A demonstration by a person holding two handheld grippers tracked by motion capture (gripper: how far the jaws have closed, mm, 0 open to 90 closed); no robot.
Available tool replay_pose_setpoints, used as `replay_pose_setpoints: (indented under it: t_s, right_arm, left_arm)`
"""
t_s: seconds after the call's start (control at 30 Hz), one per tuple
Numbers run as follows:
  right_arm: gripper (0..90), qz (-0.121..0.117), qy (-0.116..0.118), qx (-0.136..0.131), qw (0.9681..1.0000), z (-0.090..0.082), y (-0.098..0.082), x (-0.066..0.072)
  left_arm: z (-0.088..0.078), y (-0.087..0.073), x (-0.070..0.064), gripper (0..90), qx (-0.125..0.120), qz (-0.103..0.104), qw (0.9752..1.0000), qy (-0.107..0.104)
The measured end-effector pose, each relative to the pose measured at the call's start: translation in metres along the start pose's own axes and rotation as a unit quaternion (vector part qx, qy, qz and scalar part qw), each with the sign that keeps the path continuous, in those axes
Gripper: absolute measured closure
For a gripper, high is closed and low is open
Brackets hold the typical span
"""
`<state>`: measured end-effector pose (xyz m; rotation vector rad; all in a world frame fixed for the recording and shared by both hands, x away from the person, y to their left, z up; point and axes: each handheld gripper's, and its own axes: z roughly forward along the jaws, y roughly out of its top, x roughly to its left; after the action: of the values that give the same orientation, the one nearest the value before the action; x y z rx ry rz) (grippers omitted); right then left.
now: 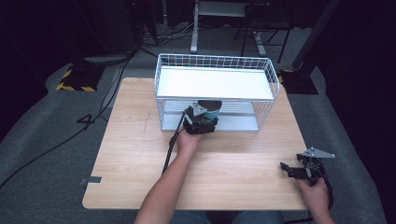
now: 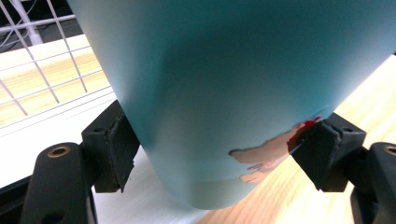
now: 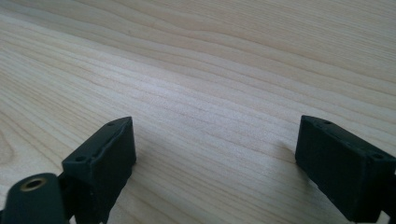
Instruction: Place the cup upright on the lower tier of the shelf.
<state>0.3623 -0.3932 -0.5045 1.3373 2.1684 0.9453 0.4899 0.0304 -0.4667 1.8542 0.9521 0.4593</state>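
A teal cup [image 1: 213, 111] with a red and tan picture near its base stands at the front edge of the wire rack's lower shelf [image 1: 236, 122], under the white top shelf [image 1: 215, 83]. My left gripper [image 1: 204, 119] reaches in from the front and is shut on the cup. In the left gripper view both pads press the cup [image 2: 224, 88] low on its sides, with my left gripper [image 2: 219, 151] holding it just above the shelf edge. My right gripper [image 1: 292, 164] rests open at the table's front right corner. Between the jaws of my right gripper [image 3: 215, 154] lies bare wood.
The white wire rack [image 1: 160, 79] stands at the back middle of the wooden table [image 1: 135, 154]. Its side and back walls are wire grid. Cables and stands sit on the grey floor behind the table.
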Motion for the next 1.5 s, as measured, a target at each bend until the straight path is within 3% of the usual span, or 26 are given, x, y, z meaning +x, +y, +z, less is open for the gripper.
replay_pose_setpoints:
  t_s: [0.13,0.33,0.37,0.63,0.93,0.97,1.23,1.43,1.5]
  right_arm:
    - [12.8,-0.002,0.0,0.0,1.0,0.0,0.0,0.0]
    - [12.9,-0.002,0.001,0.0,1.0,0.0,0.0,0.0]
    - [13.0,-0.002,0.002,-0.001,1.0,0.0,0.0,0.0]
    - [13.0,-0.002,0.002,-0.001,1.0,0.0,0.0,0.0]
    - [13.0,-0.002,0.002,-0.001,1.0,0.0,0.0,0.0]
    - [13.0,-0.002,0.002,-0.001,1.0,0.0,0.0,0.0]
    - [13.3,-0.002,0.0,-0.001,1.0,0.0,0.0,0.0]
    - [13.3,-0.002,0.001,-0.001,1.0,0.0,0.0,0.0]
    - [13.3,-0.002,0.0,-0.001,1.0,0.0,0.0,0.0]
  left_arm:
    - [0.009,0.0,0.001,23.5,0.006,-0.006,1.0,0.006]
    - [0.018,0.005,0.0,23.4,0.017,0.002,0.9998,0.008]
    - [0.022,0.006,-0.001,23.4,0.028,0.011,0.9995,0.008]
    - [0.036,0.005,-0.002,23.4,0.041,0.003,0.999,0.018]
    - [0.041,0.001,0.001,23.3,0.029,-0.014,0.9992,0.025]
    - [0.041,0.001,0.002,23.3,0.032,-0.001,0.9991,0.029]
    - [0.044,-0.001,0.0,23.2,0.028,0.016,0.9987,0.04]
    - [0.044,-0.002,0.001,22.9,0.023,0.015,0.9988,0.04]
    - [0.044,-0.003,0.002,22.5,0.027,0.001,0.9991,0.032]
